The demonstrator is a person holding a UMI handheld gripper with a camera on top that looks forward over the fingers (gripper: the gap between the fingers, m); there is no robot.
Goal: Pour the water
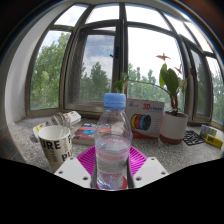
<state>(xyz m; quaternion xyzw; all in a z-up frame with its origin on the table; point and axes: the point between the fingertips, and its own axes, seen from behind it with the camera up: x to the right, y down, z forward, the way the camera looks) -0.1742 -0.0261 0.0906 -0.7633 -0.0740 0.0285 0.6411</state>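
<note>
On the desk (150, 152) by the window, at its near edge, the clear plastic water bottle with a pale blue cap (113, 140) stands upright between the two fingers of the tool (112, 172). The magenta pads (88, 160) show at either side of the bottle's lower body. They look close against it, but whether both truly press on it I cannot tell.

The white paper cup with dark lettering (55, 146) sits just to the left of the bottle, a little apart from it, mouth up. Beyond them are a colourful box (148, 121) and a potted plant with a red flower (172, 100) towards the desk's far right.

As I read it, this is the grasp, with the lift and tilt to come. The cap appears to be on, so no water would leave until it is off. To do this well, squeeze low and square on the body, firm enough that the bottle cannot slip yet not crush the thin plastic. Then carry it left over the cup's mouth and tip slowly, since a light paper cup could topple if bumped.
</note>
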